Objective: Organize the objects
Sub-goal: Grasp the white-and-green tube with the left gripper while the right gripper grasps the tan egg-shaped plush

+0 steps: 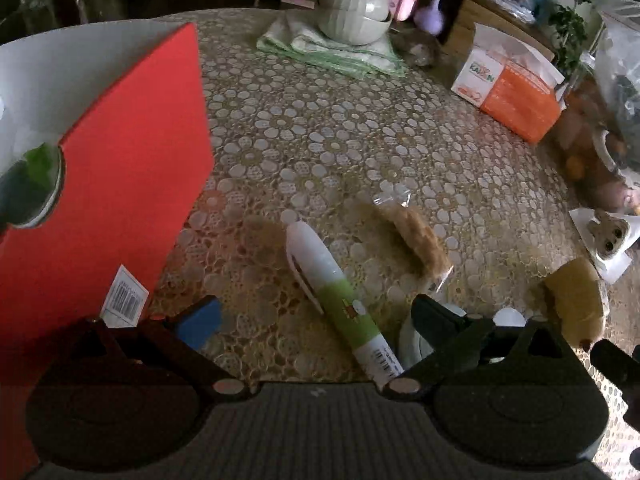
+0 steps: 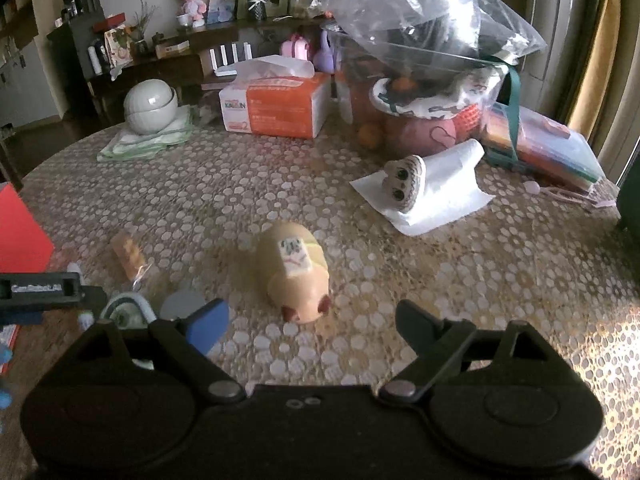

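Note:
In the left wrist view, a green and white pen-shaped tube (image 1: 340,300) lies on the lace tablecloth between the fingers of my open, empty left gripper (image 1: 316,316). A wrapped brown snack (image 1: 416,236) lies just beyond it. A red box (image 1: 116,184) with a white inside stands at the left. In the right wrist view, a tan pig-shaped toy (image 2: 298,274) lies just ahead of my open, empty right gripper (image 2: 312,316). The wrapped snack also shows in the right wrist view (image 2: 128,258) at the left, and the left gripper's body (image 2: 40,290) sits at the left edge.
An orange tissue box (image 2: 276,110), a grey-green lidded bowl (image 2: 150,106) on a folded green cloth (image 2: 148,140), a small owl figure (image 2: 404,178) on white paper, and a plastic-bagged basket (image 2: 424,108) stand further back. A white round object (image 1: 412,340) lies by the left gripper's right finger.

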`<state>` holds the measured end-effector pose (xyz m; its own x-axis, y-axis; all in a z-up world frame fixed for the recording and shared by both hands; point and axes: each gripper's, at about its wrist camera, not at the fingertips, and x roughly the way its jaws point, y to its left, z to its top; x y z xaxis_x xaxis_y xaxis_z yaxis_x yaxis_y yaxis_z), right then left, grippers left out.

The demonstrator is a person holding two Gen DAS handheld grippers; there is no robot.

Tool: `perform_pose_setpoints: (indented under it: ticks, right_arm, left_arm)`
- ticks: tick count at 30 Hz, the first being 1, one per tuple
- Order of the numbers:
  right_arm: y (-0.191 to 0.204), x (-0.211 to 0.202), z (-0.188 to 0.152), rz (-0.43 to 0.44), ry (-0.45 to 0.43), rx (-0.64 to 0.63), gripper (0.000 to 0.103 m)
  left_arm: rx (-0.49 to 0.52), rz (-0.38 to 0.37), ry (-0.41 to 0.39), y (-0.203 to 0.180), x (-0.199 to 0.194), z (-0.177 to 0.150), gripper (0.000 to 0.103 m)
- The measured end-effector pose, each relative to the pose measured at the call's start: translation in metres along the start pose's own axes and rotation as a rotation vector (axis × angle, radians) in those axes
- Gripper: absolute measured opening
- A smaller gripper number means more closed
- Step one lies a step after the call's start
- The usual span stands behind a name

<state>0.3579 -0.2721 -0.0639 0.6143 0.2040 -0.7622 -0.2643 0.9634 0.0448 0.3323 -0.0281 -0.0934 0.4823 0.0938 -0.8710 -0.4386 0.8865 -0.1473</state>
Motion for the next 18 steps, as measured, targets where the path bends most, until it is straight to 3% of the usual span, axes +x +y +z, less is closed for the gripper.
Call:
perform_pose_setpoints:
  ticks: [2, 5, 7, 9, 12, 14, 16, 17, 18]
  right_arm:
    - [0.002, 0.005, 0.004, -0.007, 0.000, -0.005, 0.090]
    - [0.004, 0.015, 0.007, -0.020, 0.006, -0.007, 0.089]
    - [0.005, 0.022, 0.008, -0.028, 0.013, -0.003, 0.088]
    - [0.008, 0.028, 0.008, -0.035, 0.019, -0.007, 0.088]
    - [0.013, 0.037, 0.007, -0.039, 0.033, -0.020, 0.088]
    - [0.016, 0.041, 0.007, -0.048, 0.038, -0.024, 0.087]
    - [0.017, 0.044, 0.006, -0.049, 0.043, -0.026, 0.076]
    - [0.018, 0.046, 0.006, -0.050, 0.053, -0.023, 0.055]
    - [0.017, 0.048, 0.005, -0.044, 0.066, -0.015, 0.047]
  left_arm:
    - [-0.013, 0.006, 0.000, 0.001, -0.001, -0.001, 0.101]
    - [-0.026, 0.035, -0.011, 0.001, -0.004, -0.003, 0.092]
    - [-0.011, 0.059, -0.024, -0.001, -0.006, -0.004, 0.079]
    - [0.021, 0.043, -0.042, -0.004, -0.007, -0.003, 0.059]
    - [0.070, 0.020, -0.054, -0.009, -0.008, -0.006, 0.039]
    - [0.090, 0.011, -0.057, -0.011, -0.009, -0.008, 0.035]
    - [0.097, 0.000, -0.060, -0.010, -0.009, -0.008, 0.035]
    - [0.097, -0.005, -0.061, -0.010, -0.009, -0.007, 0.034]
    - [0.098, -0.011, -0.061, -0.009, -0.009, -0.007, 0.033]
